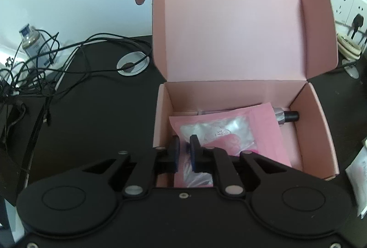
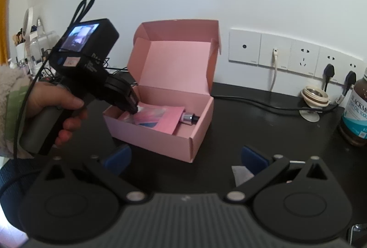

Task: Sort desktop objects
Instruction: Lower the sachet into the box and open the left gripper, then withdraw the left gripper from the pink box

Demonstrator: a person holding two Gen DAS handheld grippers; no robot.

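Left gripper [image 1: 184,151] nearest lens, tips inside pink box [image 1: 318,126], jaws narrow with small gap, pads not pressing pink sachet [image 1: 229,131] lying beneath them on box floor. Small dark-capped bottle [image 1: 287,115] behind sachet, at box's right end. Lid upright. Tangled cables [image 1: 41,64] on black desk [image 1: 96,114] far left. Right gripper [image 2: 185,159] over desk before box, jaws wide, empty. Hand [image 2: 57,98] holds left tool's handle.
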